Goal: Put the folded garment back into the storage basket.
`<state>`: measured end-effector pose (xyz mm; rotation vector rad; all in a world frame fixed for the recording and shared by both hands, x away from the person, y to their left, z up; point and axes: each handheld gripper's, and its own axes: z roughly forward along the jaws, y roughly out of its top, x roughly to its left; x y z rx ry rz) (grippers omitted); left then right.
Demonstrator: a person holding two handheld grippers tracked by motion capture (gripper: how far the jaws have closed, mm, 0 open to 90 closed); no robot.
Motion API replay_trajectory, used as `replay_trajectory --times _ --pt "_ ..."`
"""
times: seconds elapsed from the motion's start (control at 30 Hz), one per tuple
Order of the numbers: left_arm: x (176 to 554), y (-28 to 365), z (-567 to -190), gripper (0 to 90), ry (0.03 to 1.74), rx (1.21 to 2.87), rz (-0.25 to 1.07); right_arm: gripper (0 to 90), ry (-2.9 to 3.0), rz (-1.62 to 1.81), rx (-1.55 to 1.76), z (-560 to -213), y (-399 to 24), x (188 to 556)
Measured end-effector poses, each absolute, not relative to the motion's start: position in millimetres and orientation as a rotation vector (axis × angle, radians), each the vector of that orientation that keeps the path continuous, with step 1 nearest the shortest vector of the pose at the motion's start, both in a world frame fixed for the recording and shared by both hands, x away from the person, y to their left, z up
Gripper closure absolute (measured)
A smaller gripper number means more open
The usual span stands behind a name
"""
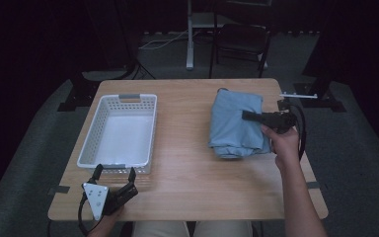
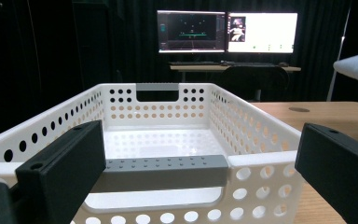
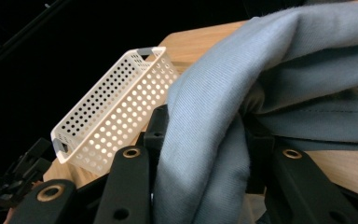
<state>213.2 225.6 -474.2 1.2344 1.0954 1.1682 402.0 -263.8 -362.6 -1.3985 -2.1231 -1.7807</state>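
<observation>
The right claw [image 1: 249, 116] is clamped on a folded, pale blue cloth [image 1: 234, 126] (soft, thick folds).

In the high view my right gripper [image 1: 249, 116] lies across the folded pale blue cloth [image 1: 234, 126], and I cannot see there whether its tips bite the fabric or only rest on it. In the right gripper view the same cloth [image 3: 261, 93] bunches between my jaws and covers their pads, while the picture's right and top edges cut the rest of it off. The white perforated plastic basket [image 3: 116, 112] hides the wooden table [image 3: 196, 42] behind it there. In the left gripper view my left gripper [image 2: 191, 172] has both jaws cut by the bottom edge, and the basket's [image 2: 261, 140] near wall runs off the bottom too. The writing on the two lit monitors [image 2: 226, 31] is too small to read.
</observation>
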Motion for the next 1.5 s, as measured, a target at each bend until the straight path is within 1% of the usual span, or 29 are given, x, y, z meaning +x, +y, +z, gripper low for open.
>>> replay_trajectory --times 0.6,1.03,1.5 --pt "213 226 -474 3.0 1.092 1.244 1.161 63.7 -2.091 -1.865 -1.346 -327 -257 398" --pt "213 226 -474 3.0 1.087 1.240 1.160 63.7 -2.024 -1.960 -1.313 -314 -255 400" --pt "214 227 -474 3.0 1.073 1.261 1.137 63.8 -1.937 -2.015 -1.274 -318 -244 408"
